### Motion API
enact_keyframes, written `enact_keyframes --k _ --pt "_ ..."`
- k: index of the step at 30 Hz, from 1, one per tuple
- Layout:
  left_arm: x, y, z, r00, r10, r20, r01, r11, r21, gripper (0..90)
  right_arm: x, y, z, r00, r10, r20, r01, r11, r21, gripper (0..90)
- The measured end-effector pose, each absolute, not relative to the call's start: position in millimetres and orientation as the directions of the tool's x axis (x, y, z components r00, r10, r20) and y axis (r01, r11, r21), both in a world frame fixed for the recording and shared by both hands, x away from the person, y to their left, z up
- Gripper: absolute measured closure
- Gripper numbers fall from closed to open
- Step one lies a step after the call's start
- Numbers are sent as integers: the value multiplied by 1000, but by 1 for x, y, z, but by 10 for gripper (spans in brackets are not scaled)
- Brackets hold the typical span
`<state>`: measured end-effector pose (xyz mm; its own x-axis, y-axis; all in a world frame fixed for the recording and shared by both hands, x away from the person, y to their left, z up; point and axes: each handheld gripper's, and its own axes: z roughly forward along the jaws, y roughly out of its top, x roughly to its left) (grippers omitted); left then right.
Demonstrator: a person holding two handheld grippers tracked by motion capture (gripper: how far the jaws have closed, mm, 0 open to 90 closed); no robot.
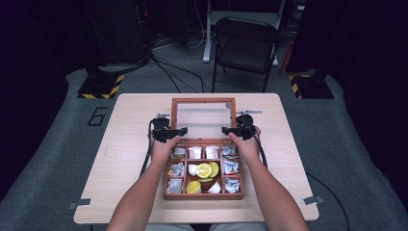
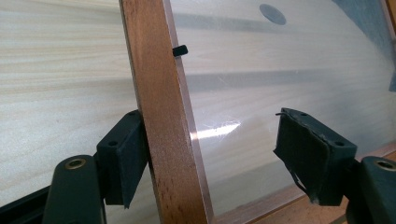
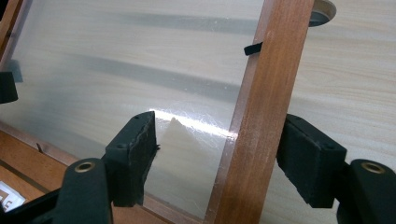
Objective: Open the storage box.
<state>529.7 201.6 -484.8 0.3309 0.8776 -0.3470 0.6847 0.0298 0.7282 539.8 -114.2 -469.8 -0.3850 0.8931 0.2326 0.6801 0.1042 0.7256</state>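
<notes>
Dark room with grey carpet, a black folding chair point(image 1: 246, 45) at the back, cables on the floor and yellow-black striped stand feet on both sides. From the high view, a pale wood counter point(image 1: 125, 144) carries a brown wooden box point(image 1: 204, 195) split into compartments with wrapped packets and a couple of yellow lemon-slice things inside. Its lid point(image 1: 204, 101), a wood frame around a clear pane, is swung up and open at the far side. The left claw point(image 1: 169, 133) sits at the lid's left edge, the right claw point(image 1: 236, 130) at its right edge, both hands just past the box's back corners.

Left claw view: the lid's wooden side rail point(image 2: 161, 121) runs between the pads. One pad point(image 2: 125, 156) touches the rail's outer face, the other pad hangs well off over the clear pane, so it's released, not clamped.

Right claw view: same deal, the rail point(image 3: 261, 121) stands between the pads, with visible gaps on both sides. Released too.
</notes>
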Motion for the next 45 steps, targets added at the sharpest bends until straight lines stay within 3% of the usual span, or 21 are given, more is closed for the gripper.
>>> enact_keyframes --k 45 --pt "537 208 -494 320 864 -390 741 28 671 269 548 -120 -481 -359 887 291 736 77 672 321"
